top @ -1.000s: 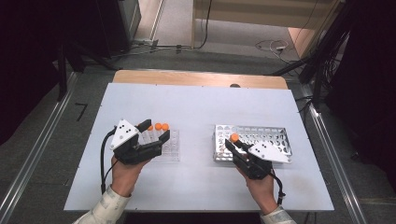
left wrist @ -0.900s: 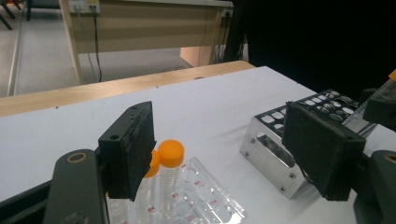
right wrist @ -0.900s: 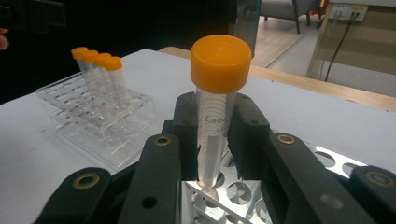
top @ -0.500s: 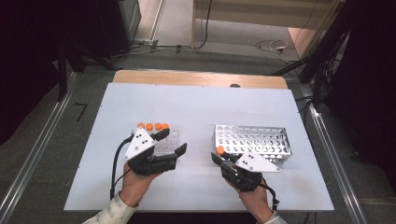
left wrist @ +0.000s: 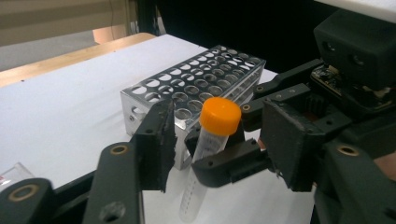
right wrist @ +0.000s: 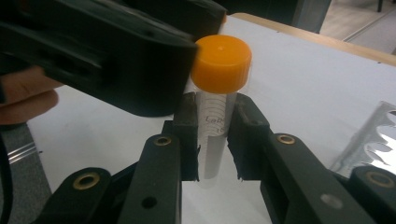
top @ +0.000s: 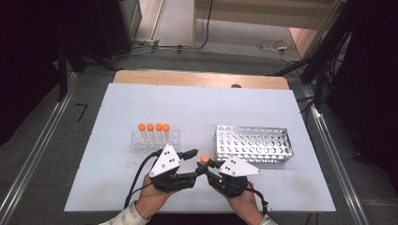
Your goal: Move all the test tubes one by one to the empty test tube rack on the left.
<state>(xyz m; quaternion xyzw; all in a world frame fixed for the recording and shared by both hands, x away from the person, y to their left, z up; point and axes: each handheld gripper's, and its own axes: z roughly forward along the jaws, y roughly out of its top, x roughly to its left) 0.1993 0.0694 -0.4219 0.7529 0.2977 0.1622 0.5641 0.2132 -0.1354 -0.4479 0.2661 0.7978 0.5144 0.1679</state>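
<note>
A clear tube with an orange cap (top: 204,160) stands upright above the table's front middle, and my right gripper (top: 208,168) is shut on its body below the cap (right wrist: 222,63). In the right gripper view both pads (right wrist: 189,135) press the tube (right wrist: 211,140). My left gripper (top: 192,165) is open, and its jaws stand on either side of the same tube (left wrist: 218,116) with a gap on each side. In the left gripper view the right gripper's jaws (left wrist: 226,163) clamp the tube between my own pads (left wrist: 156,142).
A clear rack (top: 174,138) with several orange-capped tubes (top: 154,127) stands left of centre. A perforated metal rack (top: 253,143) sits to the right, close behind the grippers (left wrist: 187,88). The white table (top: 197,105) is bare at the back. Hands come in at the front edge.
Both grippers have come together at the front middle. The right one carried the tube left from the metal rack, and the left one moved right from the clear rack to straddle it.
</note>
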